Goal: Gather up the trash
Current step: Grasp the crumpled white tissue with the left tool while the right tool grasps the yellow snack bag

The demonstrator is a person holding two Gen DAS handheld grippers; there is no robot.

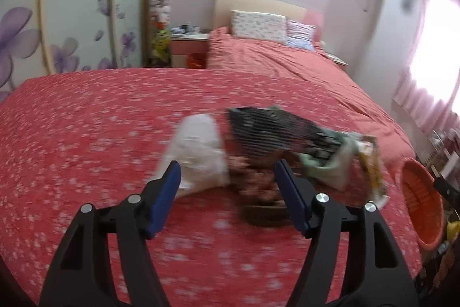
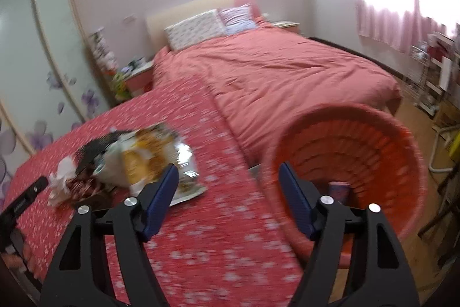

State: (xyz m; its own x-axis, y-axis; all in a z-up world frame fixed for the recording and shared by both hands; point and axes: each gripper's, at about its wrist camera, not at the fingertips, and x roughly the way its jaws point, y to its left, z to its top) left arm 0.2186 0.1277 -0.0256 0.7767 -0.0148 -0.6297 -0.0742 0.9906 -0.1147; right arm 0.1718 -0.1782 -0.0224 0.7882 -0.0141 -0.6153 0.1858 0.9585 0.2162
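Note:
A pile of trash lies on the red flowered cloth (image 1: 86,134): a white crumpled wrapper (image 1: 198,151), a dark striped bag (image 1: 276,131), a brown wrapper (image 1: 258,186), a pale green bag (image 1: 333,166) and a yellow snack packet (image 1: 373,171). My left gripper (image 1: 227,177) is open just in front of the pile, its jaws framing the white and brown wrappers. My right gripper (image 2: 227,180) is open and empty, between the pile (image 2: 138,160) and an orange basket (image 2: 373,151). The basket is tipped toward me, with a pink item (image 2: 339,192) inside.
A bed with a plain red quilt (image 2: 287,71) and pillows (image 2: 195,28) lies beyond the cloth. A nightstand (image 1: 189,45) and a wardrobe with purple flowers (image 1: 72,19) stand at left. A wire rack (image 2: 431,68) and a curtained window stand at right. The orange basket (image 1: 419,197) is at right.

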